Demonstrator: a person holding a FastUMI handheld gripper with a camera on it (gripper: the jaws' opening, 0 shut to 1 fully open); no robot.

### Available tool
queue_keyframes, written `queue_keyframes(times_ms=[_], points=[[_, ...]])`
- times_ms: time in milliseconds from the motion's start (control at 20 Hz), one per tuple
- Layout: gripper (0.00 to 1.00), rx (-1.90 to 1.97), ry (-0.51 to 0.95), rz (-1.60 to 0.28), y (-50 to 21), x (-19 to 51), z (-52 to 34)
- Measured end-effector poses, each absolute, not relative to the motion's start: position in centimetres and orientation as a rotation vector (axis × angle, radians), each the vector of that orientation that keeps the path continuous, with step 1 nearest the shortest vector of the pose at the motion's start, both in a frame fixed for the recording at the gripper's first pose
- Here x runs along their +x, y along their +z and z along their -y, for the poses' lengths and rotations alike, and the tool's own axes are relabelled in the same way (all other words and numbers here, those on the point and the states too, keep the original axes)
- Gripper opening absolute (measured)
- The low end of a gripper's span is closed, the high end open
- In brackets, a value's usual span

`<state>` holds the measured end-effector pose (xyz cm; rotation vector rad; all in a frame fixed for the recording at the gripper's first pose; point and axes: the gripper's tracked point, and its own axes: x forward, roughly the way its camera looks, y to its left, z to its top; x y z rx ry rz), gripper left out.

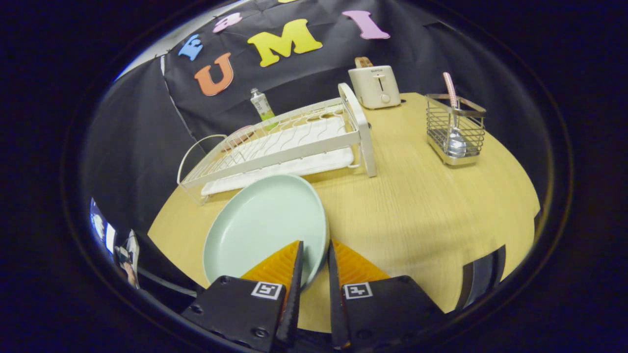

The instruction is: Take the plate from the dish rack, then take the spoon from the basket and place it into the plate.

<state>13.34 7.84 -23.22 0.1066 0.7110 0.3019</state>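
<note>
A pale green plate sits just in front of the white dish rack, over the wooden table. My gripper is shut on the plate's near right rim: one finger lies over the plate's inside, the other outside the rim. I cannot tell whether the plate rests on the table or hangs just above it. The rack holds no dishes. Beyond the fingers to the right stands a wire basket. A spoon stands in it bowl down, its pink striped handle sticking up over the basket's rim.
A cream toaster stands at the table's back edge, between the rack and the basket. A small green-labelled bottle stands behind the rack. Bare tabletop stretches from the plate to the basket.
</note>
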Motion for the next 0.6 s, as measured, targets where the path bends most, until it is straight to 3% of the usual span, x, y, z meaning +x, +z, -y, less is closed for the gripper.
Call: queue_keyframes(times_ms=[50, 400, 600], points=[[0.32, 0.089, 0.285, -0.672, -22.5, 14.0, -7.2], [1.00, -0.095, 0.225, -0.405, -16.9, 15.9, -2.6], [1.00, -0.063, 0.128, -0.352, -14.8, 18.1, 1.1]])
